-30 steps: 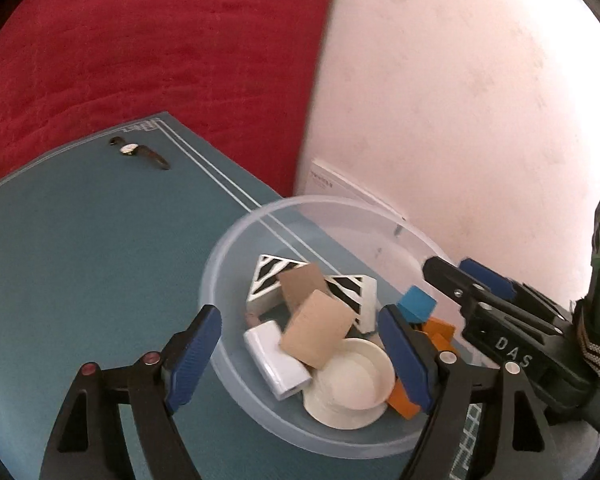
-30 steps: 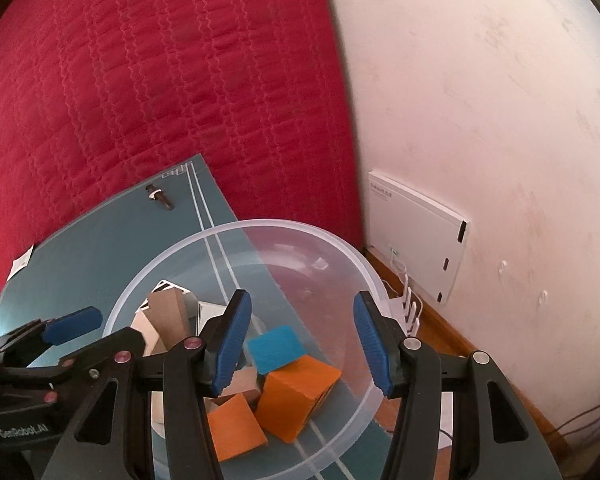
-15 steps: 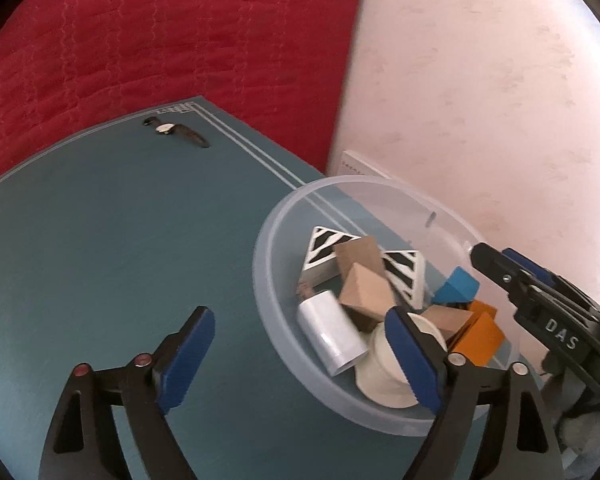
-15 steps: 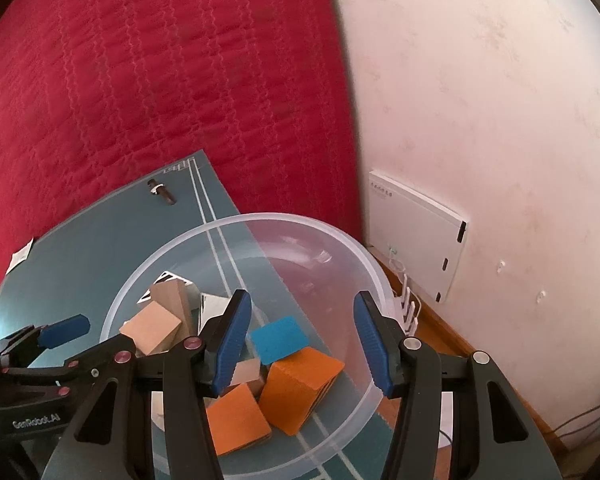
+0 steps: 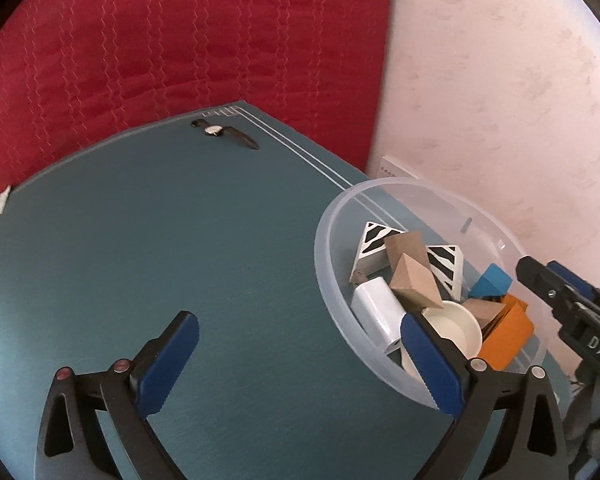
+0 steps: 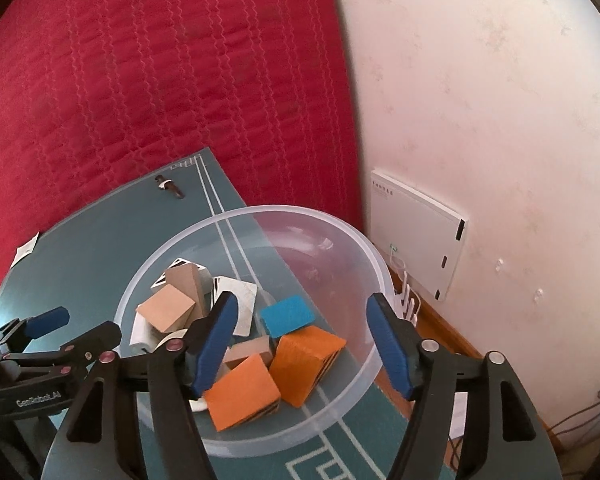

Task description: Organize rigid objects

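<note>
Translucent plastic forms the bowl (image 6: pixel 332 224), which stands on a teal mat (image 5: pixel 148 240) near the mat's right edge, close to the pale wall (image 6: pixel 500 100). The bowl contains the sorted rigid items: two orange blocks (image 6: pixel 242 394), a blue block (image 6: pixel 287 316), two tan wooden blocks (image 5: pixel 414 284), two black-and-white striped pieces (image 5: pixel 374 238), a white box (image 5: pixel 376 310) and a cream-coloured cup (image 5: pixel 458 328). All of these items lie loosely piled against one another.

The left gripper (image 5: pixel 296 364) is over the bare mat beside the bowl. Its jaws are spreading and already stand very wide; nothing is between them. Its right blue pad overlaps the bowl's near rim in the left wrist view; whether it touches the rim cannot be determined.

The right gripper (image 6: pixel 304 346) hangs over the bowl, angled downward. Its jaws are also spreading. The orange and blue blocks appear in the gap between the pads, but neither pad presses on any block.

A wristwatch (image 5: pixel 225 133) lies flat at the far corner of the mat, well apart from the bowl. A red quilted cover (image 6: pixel 160 80) lies behind the mat. A white flat panel (image 6: pixel 416 232) is mounted low on the wall.
</note>
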`<action>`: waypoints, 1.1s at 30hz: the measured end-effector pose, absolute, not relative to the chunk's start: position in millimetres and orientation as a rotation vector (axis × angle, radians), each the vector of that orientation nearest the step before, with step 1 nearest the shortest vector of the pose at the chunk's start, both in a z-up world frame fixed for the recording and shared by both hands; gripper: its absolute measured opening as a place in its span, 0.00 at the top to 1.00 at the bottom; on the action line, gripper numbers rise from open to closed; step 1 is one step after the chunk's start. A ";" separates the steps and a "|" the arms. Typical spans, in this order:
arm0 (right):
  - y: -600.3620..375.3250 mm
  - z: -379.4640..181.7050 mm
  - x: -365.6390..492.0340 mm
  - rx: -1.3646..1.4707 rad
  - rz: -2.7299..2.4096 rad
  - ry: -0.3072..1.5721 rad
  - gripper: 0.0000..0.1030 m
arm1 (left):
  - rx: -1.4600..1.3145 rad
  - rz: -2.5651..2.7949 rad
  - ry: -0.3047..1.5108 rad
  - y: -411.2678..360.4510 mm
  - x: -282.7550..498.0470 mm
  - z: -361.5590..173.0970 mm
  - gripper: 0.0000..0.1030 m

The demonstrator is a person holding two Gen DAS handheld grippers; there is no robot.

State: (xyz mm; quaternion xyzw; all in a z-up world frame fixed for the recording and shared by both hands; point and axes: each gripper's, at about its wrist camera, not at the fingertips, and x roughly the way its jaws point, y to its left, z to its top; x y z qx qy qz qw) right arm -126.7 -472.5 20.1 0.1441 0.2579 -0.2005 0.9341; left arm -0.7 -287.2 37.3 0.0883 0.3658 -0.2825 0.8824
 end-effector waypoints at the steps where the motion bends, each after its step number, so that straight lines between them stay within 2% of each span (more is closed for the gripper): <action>1: -471.5 20.1 -128.4 0.294 -0.409 0.527 0.31 | 0.190 -0.582 0.754 -286.2 -2.3 38.1 0.00; 17: -445.1 30.6 -152.9 0.216 -0.431 0.528 0.10 | 0.280 -0.484 0.584 -272.5 -40.2 68.9 0.00; 33: -432.8 28.4 -172.5 0.118 -0.461 0.576 0.06 | 0.314 -0.528 0.562 -274.9 -69.0 75.4 0.00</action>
